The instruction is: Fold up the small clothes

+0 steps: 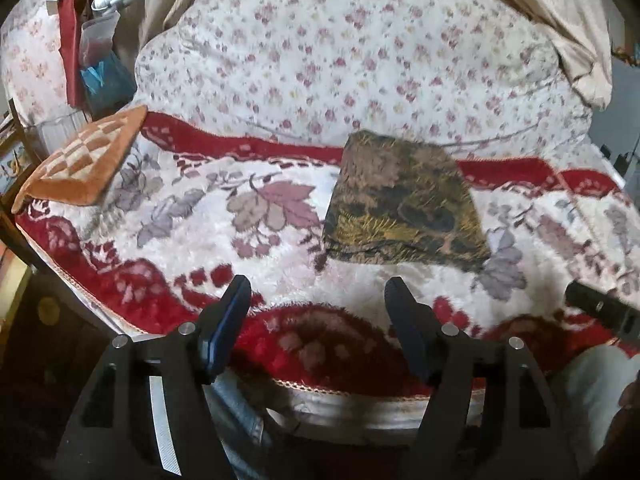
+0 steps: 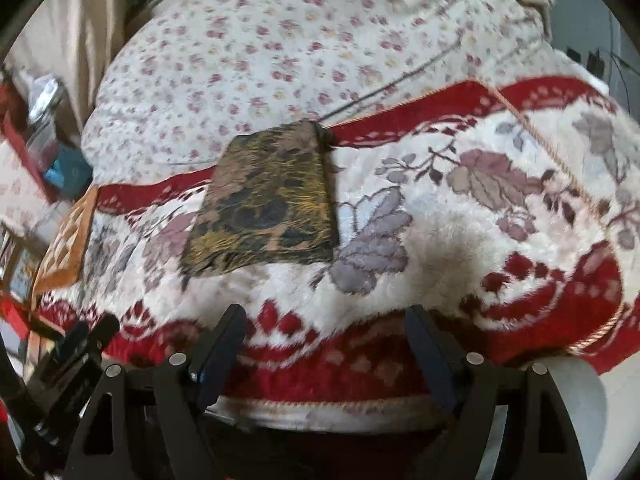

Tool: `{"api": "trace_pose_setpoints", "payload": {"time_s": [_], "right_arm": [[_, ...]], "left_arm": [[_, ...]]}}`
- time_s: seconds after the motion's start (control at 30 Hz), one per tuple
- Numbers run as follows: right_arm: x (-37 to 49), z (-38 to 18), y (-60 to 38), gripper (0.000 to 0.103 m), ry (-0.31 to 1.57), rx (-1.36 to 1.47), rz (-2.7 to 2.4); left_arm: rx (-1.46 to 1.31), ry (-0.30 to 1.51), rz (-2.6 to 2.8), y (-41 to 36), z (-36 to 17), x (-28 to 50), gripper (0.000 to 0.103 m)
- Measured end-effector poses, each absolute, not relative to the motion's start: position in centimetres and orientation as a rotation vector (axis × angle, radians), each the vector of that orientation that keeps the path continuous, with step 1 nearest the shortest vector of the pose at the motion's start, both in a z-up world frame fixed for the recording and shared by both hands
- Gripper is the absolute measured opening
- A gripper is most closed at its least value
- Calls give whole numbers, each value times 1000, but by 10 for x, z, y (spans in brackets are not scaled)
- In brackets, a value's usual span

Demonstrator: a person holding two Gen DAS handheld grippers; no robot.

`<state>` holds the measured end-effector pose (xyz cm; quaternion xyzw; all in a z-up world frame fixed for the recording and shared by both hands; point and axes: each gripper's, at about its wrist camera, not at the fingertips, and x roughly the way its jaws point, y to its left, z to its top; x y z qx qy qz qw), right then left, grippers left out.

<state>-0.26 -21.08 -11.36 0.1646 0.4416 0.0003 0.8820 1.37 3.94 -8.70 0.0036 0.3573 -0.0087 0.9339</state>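
Observation:
A folded dark garment (image 1: 404, 204) with a yellow, brown and black pattern lies flat on the red and white plush blanket (image 1: 224, 240). In the right wrist view the folded garment (image 2: 264, 204) sits left of centre on the same blanket (image 2: 440, 216). My left gripper (image 1: 318, 290) is open over the blanket's near red border, short of the garment, with nothing between its fingers. My right gripper (image 2: 324, 316) is open too, near the blanket's front edge and below the garment, holding nothing. The right gripper's tip (image 1: 600, 308) shows at the right edge of the left wrist view.
A floral quilt (image 1: 360, 52) is bunched behind the blanket. An orange and white checked cloth (image 1: 84, 160) lies folded at the left edge. Bags and a red item (image 1: 92, 40) crowd the far left. The left gripper's body (image 2: 68, 364) shows at lower left in the right wrist view.

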Motion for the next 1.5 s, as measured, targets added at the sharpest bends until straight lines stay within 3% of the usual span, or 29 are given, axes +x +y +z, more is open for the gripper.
{"api": "trace_pose_setpoints", "payload": {"time_s": [0.53,1.5], "right_arm": [[-57,-36,-190,80,855,314,32],[-53,-28,-185,80,849,306,62]], "left_arm": [[24,681,-16,39,-18,-36,70],[32,668,-7,40,-8,-44,70]]}}
